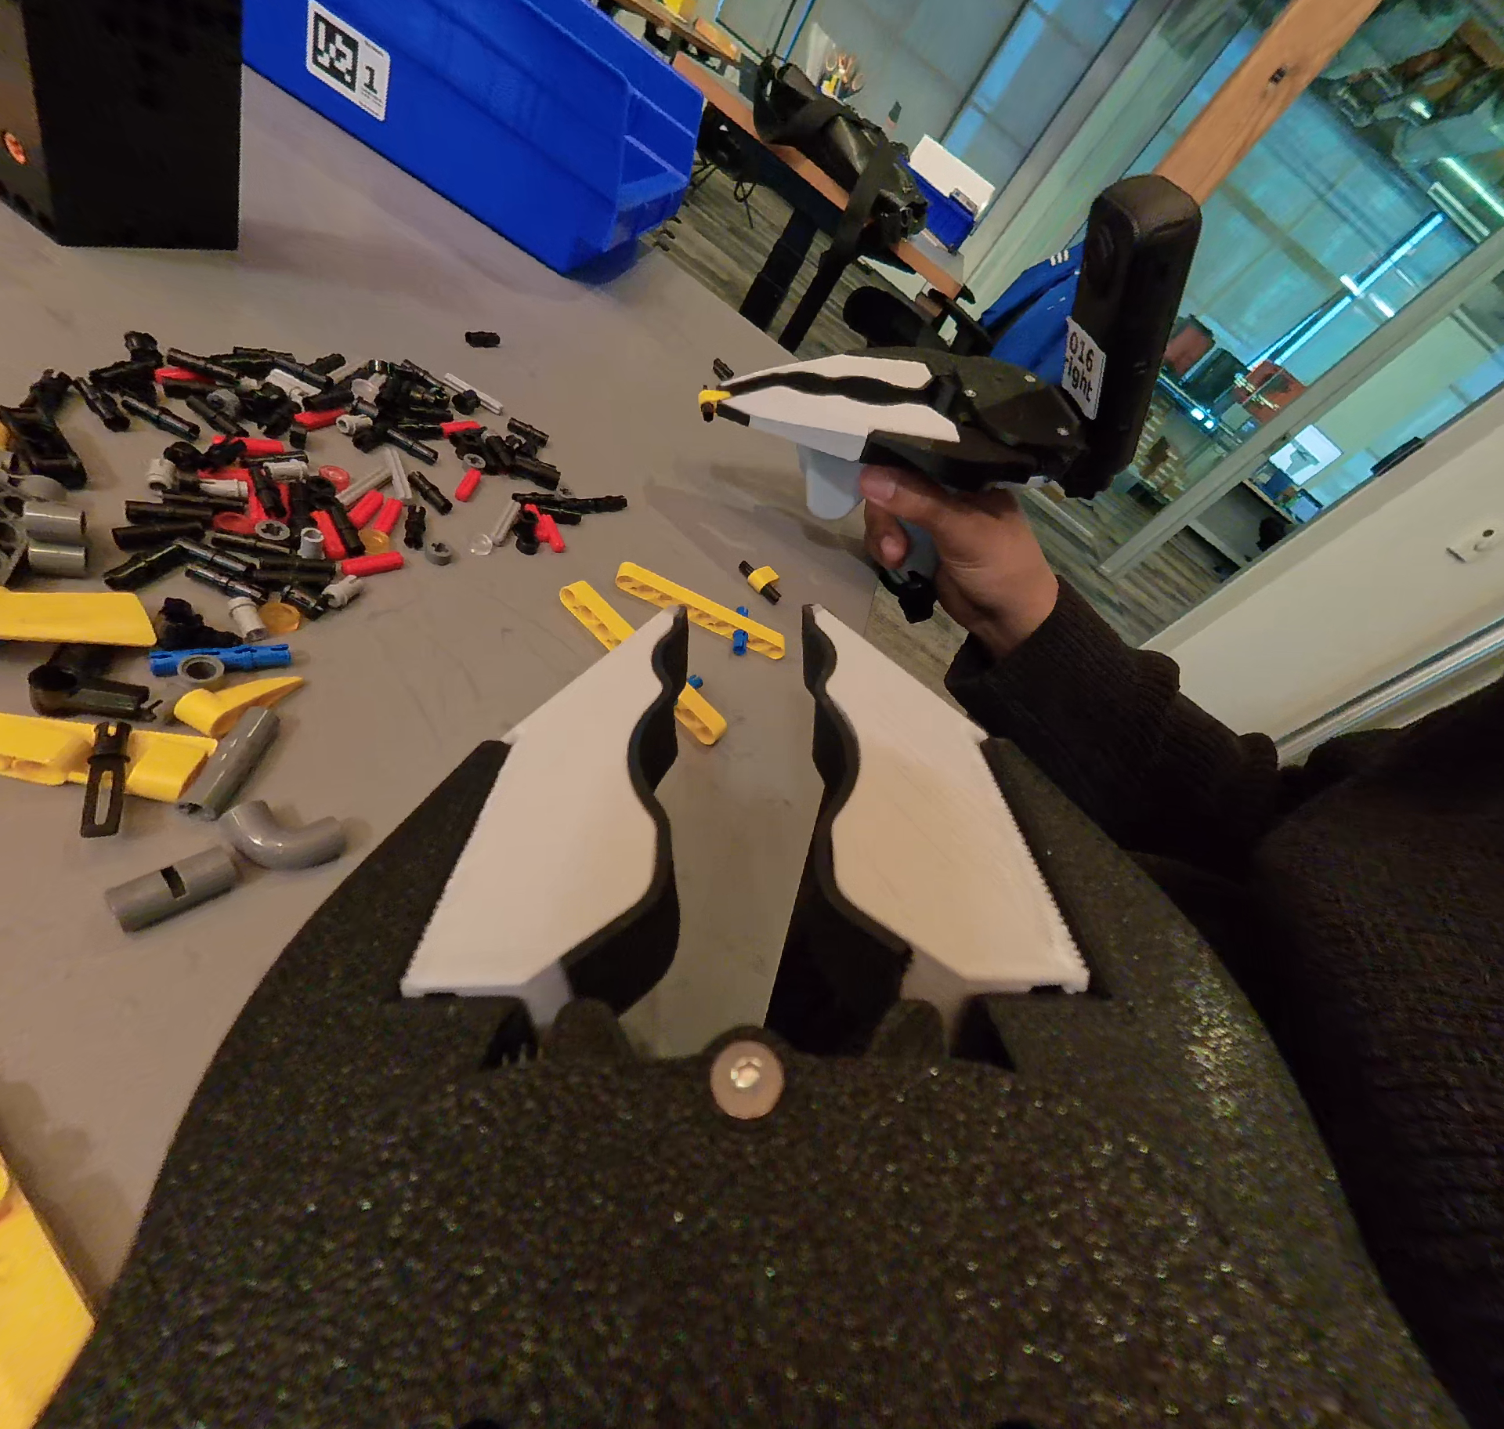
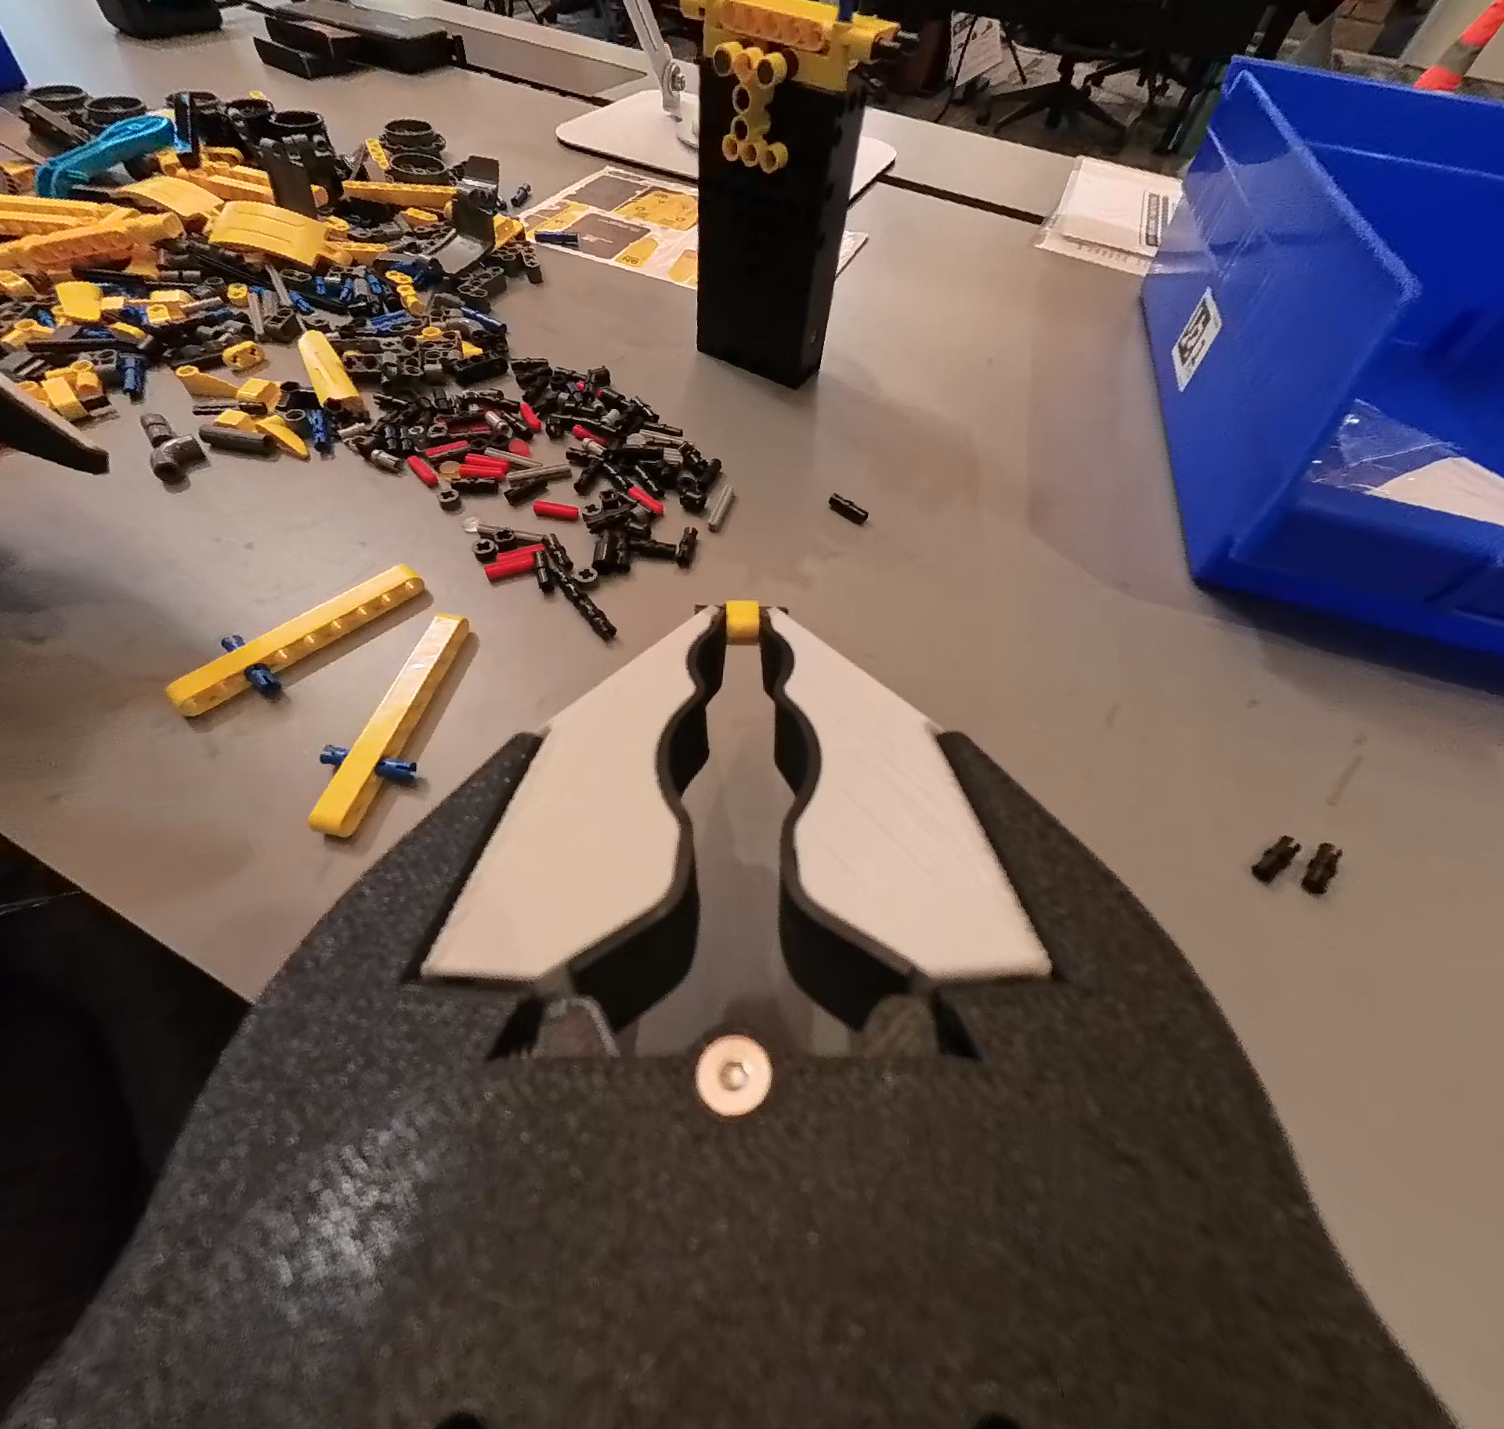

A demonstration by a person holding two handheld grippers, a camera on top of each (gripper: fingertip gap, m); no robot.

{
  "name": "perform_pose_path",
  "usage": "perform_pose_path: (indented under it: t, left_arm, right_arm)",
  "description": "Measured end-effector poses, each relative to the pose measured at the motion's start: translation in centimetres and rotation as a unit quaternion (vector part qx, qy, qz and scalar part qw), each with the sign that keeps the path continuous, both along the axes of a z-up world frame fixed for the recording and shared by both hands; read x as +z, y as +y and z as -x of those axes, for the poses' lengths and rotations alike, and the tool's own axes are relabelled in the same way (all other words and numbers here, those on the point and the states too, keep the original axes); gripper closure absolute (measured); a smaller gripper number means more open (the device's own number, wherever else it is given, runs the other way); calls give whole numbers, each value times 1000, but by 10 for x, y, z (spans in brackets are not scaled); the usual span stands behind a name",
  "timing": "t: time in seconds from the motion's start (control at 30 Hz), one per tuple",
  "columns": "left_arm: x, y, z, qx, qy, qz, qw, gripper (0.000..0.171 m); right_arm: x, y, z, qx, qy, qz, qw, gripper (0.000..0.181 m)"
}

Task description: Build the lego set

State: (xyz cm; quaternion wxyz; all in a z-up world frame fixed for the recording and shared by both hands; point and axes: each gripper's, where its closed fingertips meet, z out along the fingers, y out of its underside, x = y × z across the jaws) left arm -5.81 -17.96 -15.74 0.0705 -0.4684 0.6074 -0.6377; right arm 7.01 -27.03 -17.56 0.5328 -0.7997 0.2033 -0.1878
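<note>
Nearest the lens, the left tool (image 1: 745, 625) hangs spread and empty just above two yellow beams (image 1: 700, 608) on the grey desk (image 1: 407, 291). Off the desk, the right tool (image 2: 742, 617) pinches a small yellow connector (image 2: 742, 622) at its fingertips, short of the black block (image 2: 769, 234).

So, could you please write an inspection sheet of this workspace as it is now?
Surface: grey table, scuffed.
Job's things: small yellow piece; two yellow beams carrying blue pins; black stand with yellow assembly on top.
Clutter: pile of black and red pins; yellow and black parts; blue bin.
Grippers: left hand-held gripper open, empty; right hand-held gripper shut on small yellow piece.
Cables: nothing seen on the table.
Surroundings: desks, chairs, glass walls.
</note>
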Motion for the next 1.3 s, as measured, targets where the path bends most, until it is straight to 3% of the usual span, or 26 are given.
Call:
perform_pose_path:
  t: [0.3, 0.43, 0.6, 0.7, 0.8, 0.93, 1.1, 1.3]
  left_arm:
    - [0, 0, 0, 0, -1, -2, 1000, 144]
    - [-1, 0, 0, 2, 1, -5, 1000, 144]
    - [-4, -1, -2, -1, 13, -4, 1000, 144]
    - [3, -5, 0, -25, 40, 66, 997, 144]
    - [20, -9, 4, -68, 63, 186, 978, 144]
    - [24, -12, 6, -87, 80, 228, 966, 144]
    - [33, -11, 11, -122, 95, 291, 944, 147]
    - [34, -16, 20, -156, 107, 296, 936, 161]
  right_arm:
    - [-10, -2, 1, -3, 12, 0, 1000, 174]
    - [-1, -3, 5, 2, 6, -36, 999, 173]
    - [25, 15, 35, 72, 22, -129, 989, 174]
    - [39, 31, 63, 111, -109, -99, 983, 174]
    - [38, 52, 90, 142, -281, -1, 949, 174]
    - [44, 74, 121, 179, -371, 1, 911, 174]
    - [42, 85, 142, 243, -325, -22, 914, 174]
    - [51, 84, 151, 271, -278, -59, 920, 174]
